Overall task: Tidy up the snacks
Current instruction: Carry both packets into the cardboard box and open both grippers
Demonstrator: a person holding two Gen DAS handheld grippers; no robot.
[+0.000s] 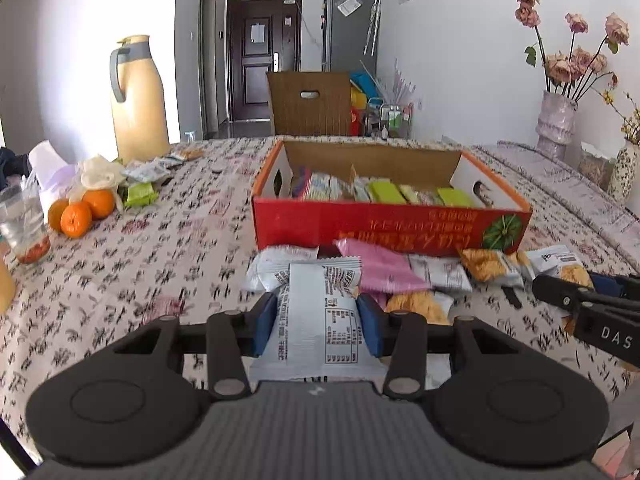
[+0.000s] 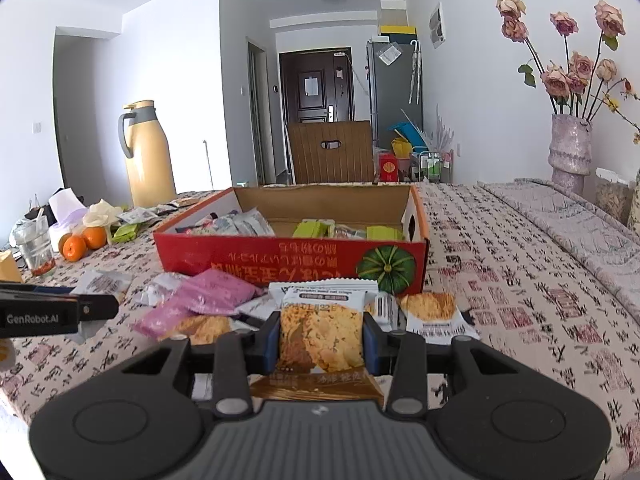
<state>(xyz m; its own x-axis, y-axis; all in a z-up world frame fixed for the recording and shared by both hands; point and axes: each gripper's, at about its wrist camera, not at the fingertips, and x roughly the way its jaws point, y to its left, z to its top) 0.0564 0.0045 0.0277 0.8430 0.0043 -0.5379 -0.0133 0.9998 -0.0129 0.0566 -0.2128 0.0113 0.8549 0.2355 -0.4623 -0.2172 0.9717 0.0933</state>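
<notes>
Since the white foil snack packet with black print (image 1: 316,320) is light, crinkly and slippery, with crumbly contents by the look of it, a gentle pinch across its middle suits it best; the left gripper (image 1: 317,322) pinches it exactly so, blue pads on either long edge, lifted clear of the patterned tablecloth (image 1: 160,256); the right gripper (image 2: 320,338) likewise clamps a golden cracker packet (image 2: 322,336) at its waist; loose packets, one pink (image 1: 376,268), lie just beyond; behind them stands the red cardboard box (image 1: 392,224), part filled.
</notes>
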